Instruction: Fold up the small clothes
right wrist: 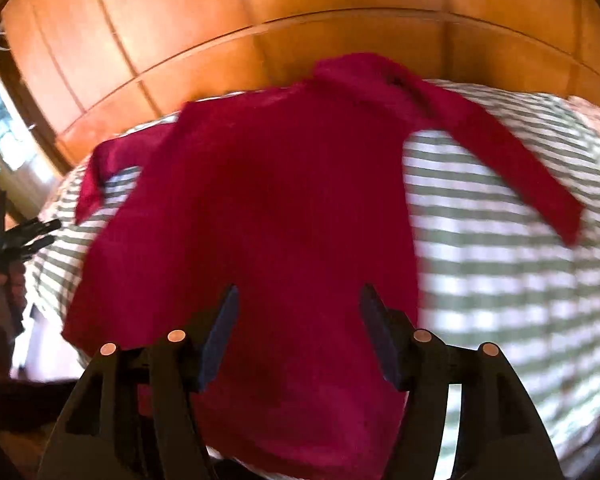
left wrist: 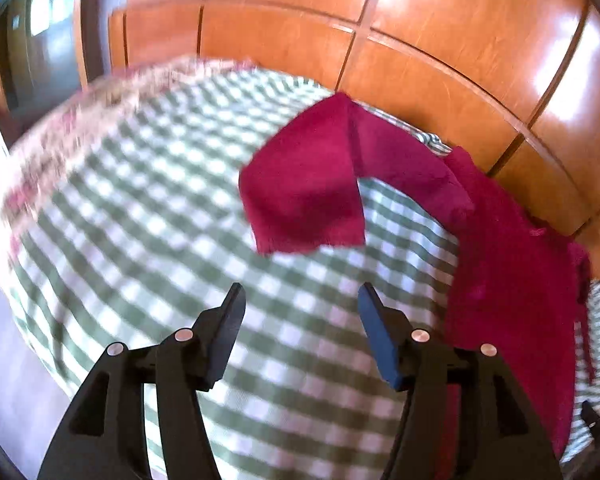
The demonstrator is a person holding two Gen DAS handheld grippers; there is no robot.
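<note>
Crimson knit top [right wrist: 260, 208] lies spread on a green-and-white checked cloth [left wrist: 180, 240] that covers the work surface, body flat and sleeves out to either side. Right wrist view: the garment fills the middle of the frame, hem end nearest the camera and passing under the right gripper [right wrist: 298, 300]. That gripper's jaws stand wide apart above the fabric, nothing between them; whether the tips touch the cloth cannot be told through the blur. One sleeve [right wrist: 500, 160] runs out diagonally to the right over the checks; the other sleeve [right wrist: 104, 168] shows at the left, bent. Left wrist view: the left gripper [left wrist: 300, 300] hangs over bare checked cloth, jaws wide, holding nothing. The sleeve [left wrist: 308, 184] nearest it is folded at the elbow, cuff end lying flat ahead of the fingers and apart from them; the garment's body [left wrist: 508, 280] runs down the right side of the frame, just beside the right-hand finger. Orange-brown wooden panelling [left wrist: 440, 40] stands behind the surface in both views. A floral-patterned edge [left wrist: 60, 132] borders the checked cloth at the far left. No containers visible in either view. Both frames carry motion blur.
</note>
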